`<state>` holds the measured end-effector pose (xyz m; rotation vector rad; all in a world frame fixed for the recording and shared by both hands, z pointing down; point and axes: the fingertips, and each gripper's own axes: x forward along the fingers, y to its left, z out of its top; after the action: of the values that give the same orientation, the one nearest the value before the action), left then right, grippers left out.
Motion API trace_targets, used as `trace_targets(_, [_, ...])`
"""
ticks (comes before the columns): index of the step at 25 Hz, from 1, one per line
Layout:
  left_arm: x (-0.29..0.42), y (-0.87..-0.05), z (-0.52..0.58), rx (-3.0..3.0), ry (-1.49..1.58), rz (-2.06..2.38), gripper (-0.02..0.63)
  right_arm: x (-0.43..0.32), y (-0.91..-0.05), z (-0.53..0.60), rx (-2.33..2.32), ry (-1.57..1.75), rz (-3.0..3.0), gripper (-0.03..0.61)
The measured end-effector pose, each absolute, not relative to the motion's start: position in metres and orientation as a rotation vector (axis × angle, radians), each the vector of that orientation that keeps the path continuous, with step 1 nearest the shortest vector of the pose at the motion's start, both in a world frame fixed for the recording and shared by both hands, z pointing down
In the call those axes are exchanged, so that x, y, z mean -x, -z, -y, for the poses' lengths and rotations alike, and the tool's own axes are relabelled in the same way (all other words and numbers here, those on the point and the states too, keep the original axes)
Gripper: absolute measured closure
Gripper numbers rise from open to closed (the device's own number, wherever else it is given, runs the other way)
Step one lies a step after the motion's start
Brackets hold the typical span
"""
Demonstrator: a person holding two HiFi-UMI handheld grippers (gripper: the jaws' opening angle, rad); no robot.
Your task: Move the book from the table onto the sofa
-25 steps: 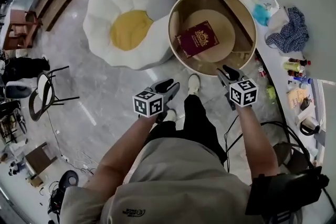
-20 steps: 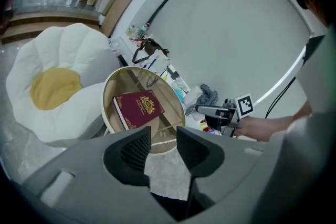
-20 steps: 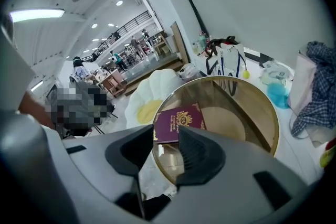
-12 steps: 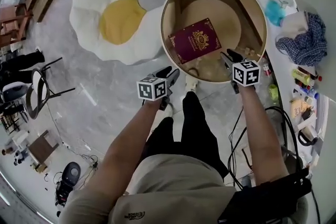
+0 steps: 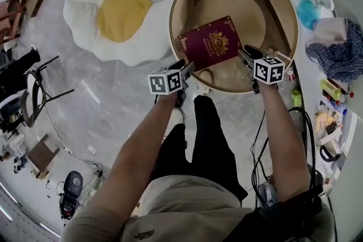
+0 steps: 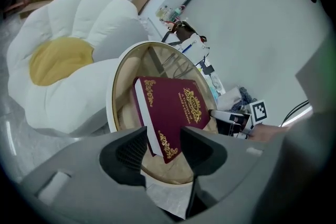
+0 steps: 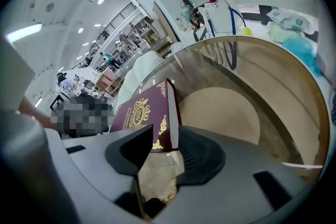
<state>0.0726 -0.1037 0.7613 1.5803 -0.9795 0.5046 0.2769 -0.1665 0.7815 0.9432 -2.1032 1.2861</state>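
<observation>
A maroon book with gold print lies flat on the round glass-topped table. My left gripper is at the book's near left corner, my right gripper at its near right corner. Both have just been opening and stand open. In the left gripper view the book has a corner in the gap of the left gripper, with the pads off it. The right gripper view has the book just beyond the right gripper. The white sofa with a yellow centre sits left of the table.
A counter along the right edge carries a blue checked cloth, bottles and a kettle. A black chair stands at the far left. Cables trail on the floor by the person's legs.
Both grippers have come forward and down from the table's near rim to the book's near corners. Their jaws stand wider than before. The book has not moved on the table.
</observation>
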Motion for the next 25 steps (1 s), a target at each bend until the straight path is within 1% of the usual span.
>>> trace_targets(4, [-0.082,-0.776,0.106,-1.559,-0.467,0.945,0.431,-0.271,-0.790,0.167,-0.924,-1.356,2.122,0.425])
trace_targets(11, [-0.090,-0.784,0.105,-1.517,-0.442,0.921,0.433,-0.270,-0.792,0.165,-0.935,-1.409,2.129,0.460])
trace_targets(13, [-0.087,-0.783,0.105,-1.526,-0.455,0.922,0.448,-0.270,-0.789,0.164,-0.949,-1.418,2.120,0.466])
trace_targets(14, [-0.086,-0.783,0.106,-1.530,-0.462,0.927,0.460,-0.270,-0.787,0.163,-0.961,-1.423,2.118,0.469])
trace_targets(19, [-0.074,-0.768,0.109,-1.571,-0.482,0.934,0.462,-0.260,-0.769,0.159,-1.034,-1.430,2.117,0.476])
trace_targets(25, [-0.031,-0.744,0.100,-1.619,-0.482,0.922,0.462,-0.219,-0.741,0.141,-1.076,-1.392,2.141,0.480])
